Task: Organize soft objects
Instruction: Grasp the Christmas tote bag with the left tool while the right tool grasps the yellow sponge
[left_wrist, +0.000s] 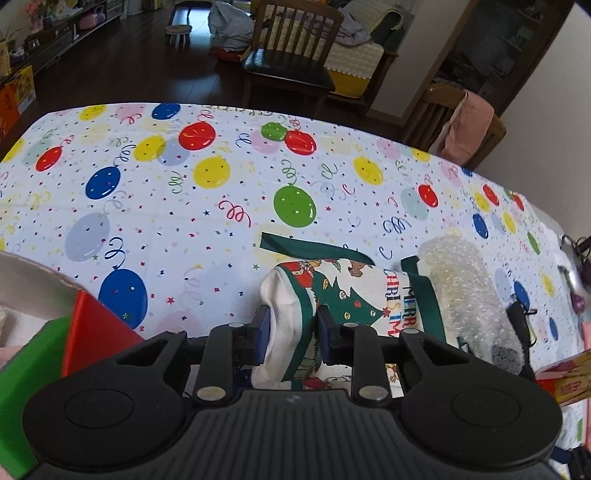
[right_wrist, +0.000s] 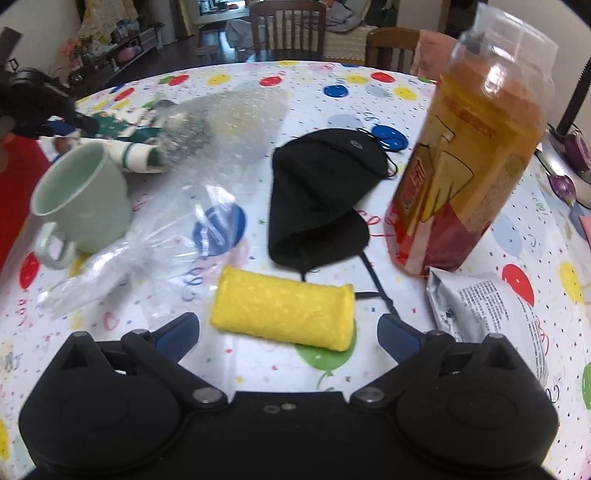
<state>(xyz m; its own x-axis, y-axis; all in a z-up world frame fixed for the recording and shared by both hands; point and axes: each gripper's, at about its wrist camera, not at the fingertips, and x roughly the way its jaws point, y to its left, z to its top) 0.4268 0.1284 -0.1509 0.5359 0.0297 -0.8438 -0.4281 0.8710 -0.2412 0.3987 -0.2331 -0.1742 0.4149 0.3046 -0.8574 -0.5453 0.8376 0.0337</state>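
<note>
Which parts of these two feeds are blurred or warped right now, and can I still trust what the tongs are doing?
Left wrist view: sharp; fisheye bows the table edge; left tongs clearly pinch the Christmas bag. Right wrist view: bubble wrap and bag end are smeared, the bottle looms distorted; right tongs plainly open before the yellow sponge.

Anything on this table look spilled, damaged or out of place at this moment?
Nothing spilled or broken. The tall orange drink bottle and pale green mug stand upright. The soft items lie loose: black fabric face mask, yellow sponge, crumpled bubble wrap. The left gripper pinches the Christmas-print cloth bag.
</note>
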